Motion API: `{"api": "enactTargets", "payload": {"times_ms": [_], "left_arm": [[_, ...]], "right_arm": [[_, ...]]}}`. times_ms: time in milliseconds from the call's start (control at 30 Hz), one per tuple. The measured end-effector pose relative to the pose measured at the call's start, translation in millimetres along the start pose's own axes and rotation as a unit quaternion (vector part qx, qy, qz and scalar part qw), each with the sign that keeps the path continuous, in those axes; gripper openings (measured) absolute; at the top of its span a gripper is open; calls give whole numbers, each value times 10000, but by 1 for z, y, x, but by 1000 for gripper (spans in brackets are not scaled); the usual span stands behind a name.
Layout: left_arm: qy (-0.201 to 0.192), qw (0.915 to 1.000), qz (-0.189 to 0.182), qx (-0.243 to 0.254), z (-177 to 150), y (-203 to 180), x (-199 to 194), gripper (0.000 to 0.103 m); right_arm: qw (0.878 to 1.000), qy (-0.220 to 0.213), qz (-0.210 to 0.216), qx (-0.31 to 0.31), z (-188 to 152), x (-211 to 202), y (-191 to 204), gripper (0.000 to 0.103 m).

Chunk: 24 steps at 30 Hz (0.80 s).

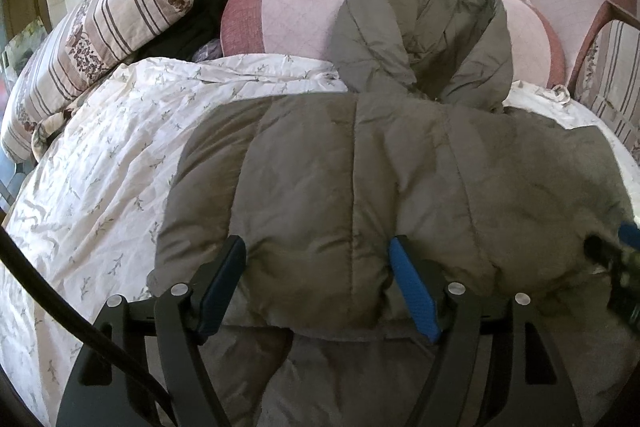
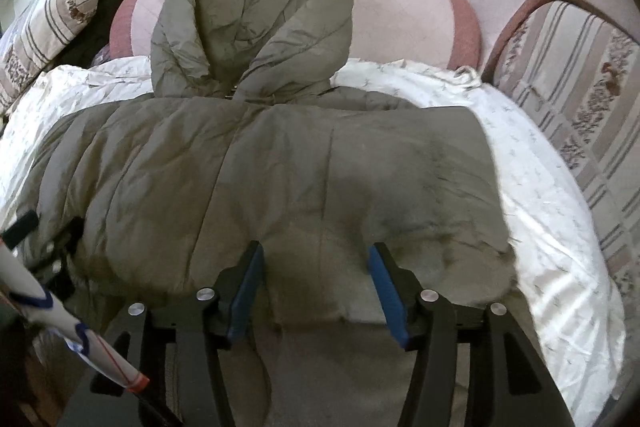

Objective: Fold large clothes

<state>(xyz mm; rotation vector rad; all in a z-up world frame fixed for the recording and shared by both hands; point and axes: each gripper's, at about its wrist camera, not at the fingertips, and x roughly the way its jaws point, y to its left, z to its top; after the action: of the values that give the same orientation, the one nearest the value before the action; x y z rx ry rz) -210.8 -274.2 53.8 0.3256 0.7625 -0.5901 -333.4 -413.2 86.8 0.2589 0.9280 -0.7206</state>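
The olive puffer jacket (image 1: 380, 179) lies folded on the floral quilt (image 1: 100, 147), hood against the sofa back. Both the left gripper (image 1: 318, 279) and right gripper (image 2: 316, 281) stand released astride its near fold (nothing pinched). Best withdraw straight back, without dragging the padding.

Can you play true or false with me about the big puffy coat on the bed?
1. The coat is grey-brown with a hood. True.
2. The hood points toward the grippers. False: it lies at the far end, against the pink bolster.
3. The coat lies on a white printed bedcover. True.
4. The left gripper is shut tight. False: its jaws stand apart, with the coat's near edge between them.
5. The striped pillow lies on top of the coat. False: it sits apart, off to the side.
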Motion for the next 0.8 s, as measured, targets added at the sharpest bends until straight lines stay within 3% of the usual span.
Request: {"api": "enactTargets", "payload": {"times_ms": [100, 233, 367, 600, 800], "left_arm": [[-74, 9997, -159, -160, 6, 11, -14, 74], [-289, 9986, -93, -438, 15, 35, -30, 74], [-409, 9975, -35, -578, 21, 54, -38, 74], [-438, 9963, -131, -725, 25, 63, -39, 74], [-280, 9965, -170, -765, 24, 60, -29, 74]], "right_arm": [[9997, 89, -224, 47, -18, -14, 2, 62], [9982, 255, 201, 507, -49, -49, -1, 62], [9977, 299, 450, 399, -53, -96, 1, 62], [9966, -367, 741, 11, 14, -207, 6, 62], [9933, -732, 865, -229, 84, -257, 18, 62]]}}
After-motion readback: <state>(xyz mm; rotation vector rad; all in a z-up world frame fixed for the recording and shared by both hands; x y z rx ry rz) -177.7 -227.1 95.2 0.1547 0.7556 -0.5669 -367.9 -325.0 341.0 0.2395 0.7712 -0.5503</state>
